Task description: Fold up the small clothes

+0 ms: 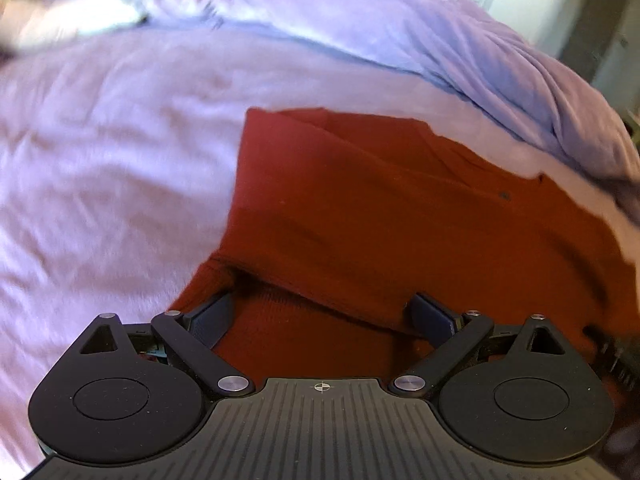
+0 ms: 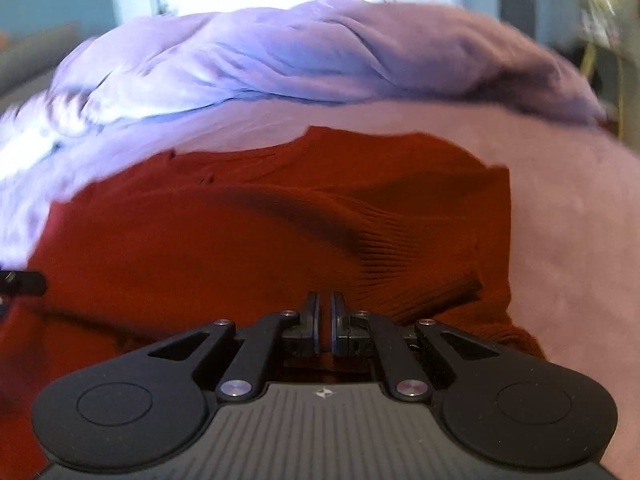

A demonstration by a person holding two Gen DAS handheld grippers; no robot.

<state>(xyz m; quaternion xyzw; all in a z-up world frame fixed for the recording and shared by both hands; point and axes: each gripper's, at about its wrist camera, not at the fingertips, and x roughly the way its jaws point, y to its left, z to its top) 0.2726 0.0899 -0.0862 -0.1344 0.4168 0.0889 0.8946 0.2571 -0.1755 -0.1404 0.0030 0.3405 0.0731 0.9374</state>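
Right now I see a red knit top [image 1: 380, 208] spread on the bed [image 1: 100, 168], over its lilac sheet, with a bunched lilac duvet [image 2: 300, 56] heaped along the bed's far edge. The top lies directly under and ahead of both tools.

My left tool [image 1: 322, 312] stands wide open. Its two fingers [image 1: 210, 318] straddle a raised fold of the red knit: the cloth drapes over both fingertips, so I cannot tell whether the pads press on anything. Nothing is pinched between them. From this view the top's left edge runs down toward the left finger, with bare sheet beyond it.

My right tool [image 2: 325, 308] is fully closed, pads nearly together with only a thin slit showing. Between them I see no cloth; the red knit lies just beneath and ahead. A ribbed cuff or hem [image 2: 440, 292] sits curled just to the right of its tip, near the top's right edge, and pink-lilac sheet lies past that edge. A dark part of the other tool pokes in at the left edge of the right view.
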